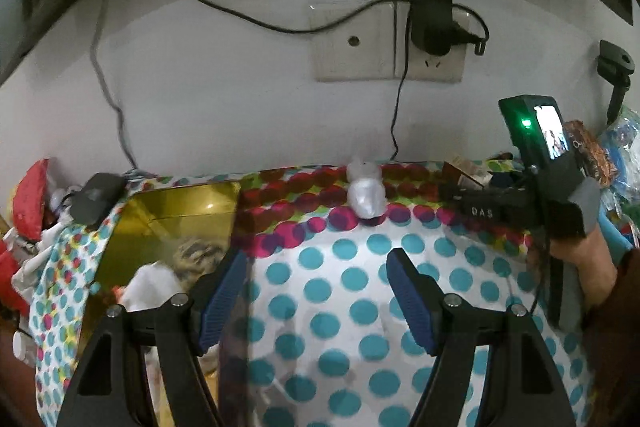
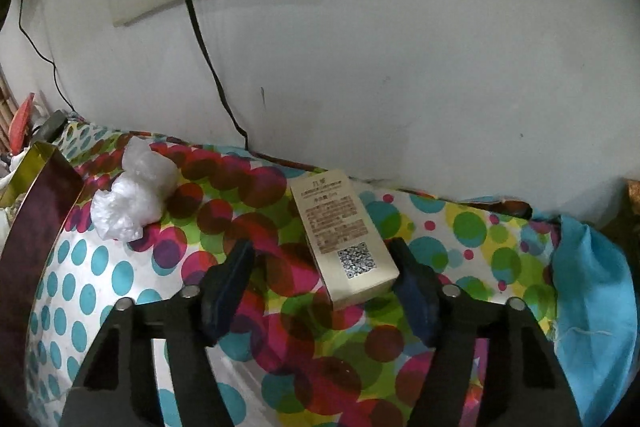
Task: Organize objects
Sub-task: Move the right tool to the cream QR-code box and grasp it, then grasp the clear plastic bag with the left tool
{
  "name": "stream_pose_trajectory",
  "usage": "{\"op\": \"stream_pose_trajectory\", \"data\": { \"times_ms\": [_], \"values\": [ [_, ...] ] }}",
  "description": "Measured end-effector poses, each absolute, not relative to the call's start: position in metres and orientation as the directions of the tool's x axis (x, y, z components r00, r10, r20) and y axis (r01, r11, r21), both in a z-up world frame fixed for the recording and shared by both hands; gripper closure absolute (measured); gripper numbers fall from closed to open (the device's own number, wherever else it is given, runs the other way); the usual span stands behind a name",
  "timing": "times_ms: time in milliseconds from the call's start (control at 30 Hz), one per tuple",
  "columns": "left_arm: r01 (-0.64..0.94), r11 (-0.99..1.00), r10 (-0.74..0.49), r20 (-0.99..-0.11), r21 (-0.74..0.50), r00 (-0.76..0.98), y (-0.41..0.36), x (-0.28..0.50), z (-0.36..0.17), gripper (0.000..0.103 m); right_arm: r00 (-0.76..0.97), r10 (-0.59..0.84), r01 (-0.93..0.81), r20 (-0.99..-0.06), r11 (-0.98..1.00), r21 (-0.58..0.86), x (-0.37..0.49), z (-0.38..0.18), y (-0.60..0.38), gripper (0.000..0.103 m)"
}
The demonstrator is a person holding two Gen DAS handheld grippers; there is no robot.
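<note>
A cream carton with a QR code (image 2: 344,237) lies flat on the polka-dot cloth (image 2: 224,187) near the wall. My right gripper (image 2: 322,247) is open, its jaws either side of the carton's near end, not closed on it; it also shows in the left wrist view (image 1: 448,189). A crumpled white plastic bag (image 2: 132,199) lies to the left, seen too in the left wrist view (image 1: 366,193). A gold-lined open box (image 1: 168,227) holding crumpled items sits at the left. My left gripper (image 1: 316,255) is open and empty above the cloth, beside the box's right wall.
A wall socket (image 1: 352,43) with a black adapter (image 1: 432,15) and hanging cables is behind. Clutter and a red packet (image 1: 30,191) lie at the far left. Blue cloth (image 2: 592,283) and packets (image 1: 588,147) lie at the right.
</note>
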State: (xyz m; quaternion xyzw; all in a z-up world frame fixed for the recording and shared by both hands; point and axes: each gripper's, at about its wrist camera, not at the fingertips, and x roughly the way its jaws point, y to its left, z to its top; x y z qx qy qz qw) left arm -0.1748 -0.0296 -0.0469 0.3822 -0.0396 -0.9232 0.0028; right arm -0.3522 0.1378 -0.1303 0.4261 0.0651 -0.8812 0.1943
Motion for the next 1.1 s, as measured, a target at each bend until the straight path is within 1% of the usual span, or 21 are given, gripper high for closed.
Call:
{"op": "stream_pose_trajectory", "data": {
  "times_ms": [33, 100, 133, 167, 267, 333, 467, 633, 733, 867, 933, 967, 1033, 1100],
  "values": [
    [-0.026, -0.998, -0.028, -0.717, 0.064, -0.697, -0.028, -0.184, -0.05, 0.029, -0.558, -0.297, 0.402, -0.775, -0.914, 0.06, -0.352, -0.13, 0.138, 0.043],
    [-0.02, -0.999, -0.017, -0.733, 0.041, -0.68, -0.026, -0.198, -0.055, 0.029, -0.562, -0.294, 0.393, -0.773, -0.917, 0.063, -0.353, -0.13, 0.14, 0.054],
    [-0.014, -0.999, -0.014, -0.746, 0.032, -0.665, -0.025, -0.206, -0.06, 0.029, -0.562, -0.3, 0.392, -0.771, -0.917, 0.071, -0.352, -0.13, 0.141, 0.061],
    [-0.009, -1.0, -0.016, -0.757, 0.029, -0.653, -0.024, -0.213, -0.064, 0.029, -0.562, -0.308, 0.392, -0.767, -0.916, 0.08, -0.352, -0.13, 0.143, 0.074],
    [-0.012, -0.999, -0.033, -0.781, 0.052, -0.624, -0.018, -0.23, -0.077, 0.029, -0.564, -0.314, 0.386, -0.763, -0.918, 0.093, -0.349, -0.129, 0.146, 0.075],
    [-0.021, -0.995, -0.063, -0.791, 0.095, -0.609, -0.012, -0.239, -0.085, 0.029, -0.575, -0.306, 0.375, -0.759, -0.923, 0.087, -0.347, -0.128, 0.146, 0.075],
    [-0.045, -0.99, -0.082, -0.791, 0.137, -0.606, -0.003, -0.253, -0.092, 0.029, -0.576, -0.312, 0.374, -0.756, -0.922, 0.096, -0.335, -0.129, 0.153, 0.075],
    [-0.062, -0.992, -0.052, -0.792, 0.114, -0.608, 0.006, -0.27, -0.098, 0.029, -0.584, -0.29, 0.351, -0.758, -0.933, 0.086, -0.304, -0.131, 0.164, 0.075],
    [-0.067, -0.992, -0.047, -0.802, 0.108, -0.596, 0.009, -0.279, -0.105, 0.029, -0.594, -0.254, 0.361, -0.763, -0.932, 0.029, -0.286, -0.13, 0.164, 0.075],
    [-0.043, -0.998, -0.014, -0.826, 0.047, -0.564, 0.005, -0.294, -0.111, 0.029, -0.616, -0.225, 0.389, -0.755, -0.92, -0.043, -0.263, -0.128, 0.158, 0.075],
    [-0.04, -0.999, -0.008, -0.833, 0.037, -0.553, 0.004, -0.302, -0.114, 0.029, -0.63, -0.208, 0.398, -0.748, -0.914, -0.081, -0.258, -0.128, 0.15, 0.075],
    [-0.042, -0.998, -0.007, -0.834, 0.035, -0.552, 0.004, -0.305, -0.115, 0.029, -0.631, -0.199, 0.399, -0.75, -0.912, -0.094, -0.251, -0.128, 0.164, 0.075],
    [-0.039, -0.999, -0.002, -0.84, 0.028, -0.542, 0.002, -0.312, -0.119, 0.029, -0.611, -0.188, 0.406, -0.769, -0.908, -0.1, -0.255, -0.133, 0.166, 0.075],
    [-0.036, -0.999, 0.006, -0.84, 0.016, -0.543, 0.0, -0.316, -0.122, 0.029, -0.601, -0.201, 0.402, -0.773, -0.912, -0.075, -0.258, -0.132, 0.174, 0.075]
  ]
}}
